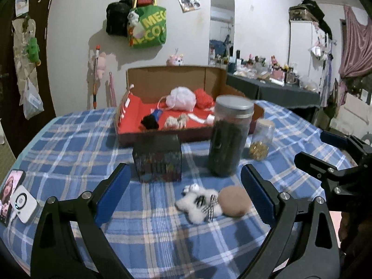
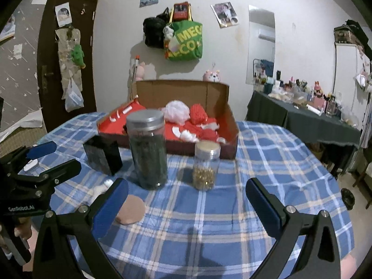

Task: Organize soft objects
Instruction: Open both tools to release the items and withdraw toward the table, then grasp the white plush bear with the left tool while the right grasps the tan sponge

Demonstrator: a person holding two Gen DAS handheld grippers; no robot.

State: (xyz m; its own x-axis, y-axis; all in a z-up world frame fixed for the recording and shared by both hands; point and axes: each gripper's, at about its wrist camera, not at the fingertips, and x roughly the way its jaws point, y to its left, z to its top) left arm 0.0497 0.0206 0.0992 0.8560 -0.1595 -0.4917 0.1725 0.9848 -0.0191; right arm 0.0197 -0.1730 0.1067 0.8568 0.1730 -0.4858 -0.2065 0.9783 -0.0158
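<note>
Right now a white fluffy toy [image 1: 200, 203] with a black-and-white checked bow lies on the blue plaid cloth of the bench [image 1: 69, 148], touching a round tan puff [image 1: 234, 201] on its right. Both sit between the spread blue pads of the left gripper [image 1: 186, 193], whose jaws are released and hold nothing. In the right wrist view the tan puff [image 2: 131, 209] shows just beside that camera's left pad, and only a bit of the white toy [image 2: 100, 189] peeks out behind it.

Beyond the two soft things stand a dark printed box [image 1: 158, 160], a tall jar [image 1: 229, 137] with a grey lid and dark contents, and a smaller clear jar [image 1: 260, 141] with gold bits at its bottom. Behind these is an open cardboard box [image 1: 176, 79] lined in red, holding a pale pink mesh ball [image 1: 181, 98], red yarn [image 1: 203, 97], a small black-and-blue toy [image 1: 152, 119] and a beige knotted piece [image 1: 176, 121].

The right gripper [image 2: 186, 209] hangs over bare cloth in front of the jars, jaws released and empty. A phone [image 1: 9, 193] and a small white device [image 1: 23, 205] lie at the bench's left edge.
</note>
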